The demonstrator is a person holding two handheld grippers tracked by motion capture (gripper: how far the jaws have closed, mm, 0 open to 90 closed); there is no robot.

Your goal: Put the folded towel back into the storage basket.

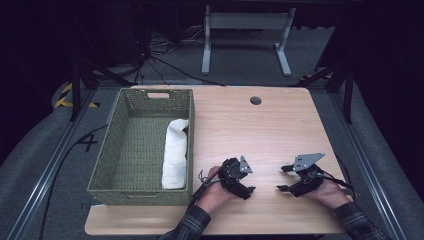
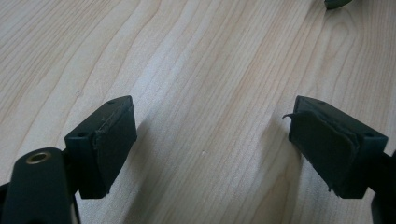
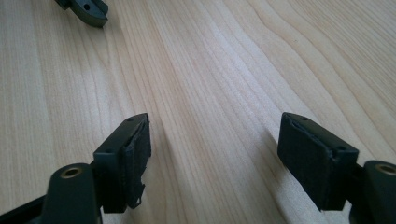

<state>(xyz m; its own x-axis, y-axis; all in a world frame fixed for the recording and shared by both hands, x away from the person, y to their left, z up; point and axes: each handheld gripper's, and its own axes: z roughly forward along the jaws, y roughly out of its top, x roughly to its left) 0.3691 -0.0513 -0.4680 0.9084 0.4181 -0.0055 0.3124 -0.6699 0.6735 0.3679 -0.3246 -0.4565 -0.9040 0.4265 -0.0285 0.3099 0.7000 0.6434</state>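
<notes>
left gripper [image 1: 248, 181]: jaws apart, holding nothing, low over the table [image 1: 280, 125] near its front edge | right gripper [image 1: 284, 178]: jaws apart, nothing between | white towel [image 1: 176, 152]: lying inside the basket [image 1: 125, 186], by its right wall, left of both grippers

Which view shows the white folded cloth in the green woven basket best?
The high view: the white folded cloth lies along the right inside wall of the green woven basket, seen whole from above. The left and right gripper views look at bare wooden tabletop between open jaws, so they tell nothing about it.
</notes>
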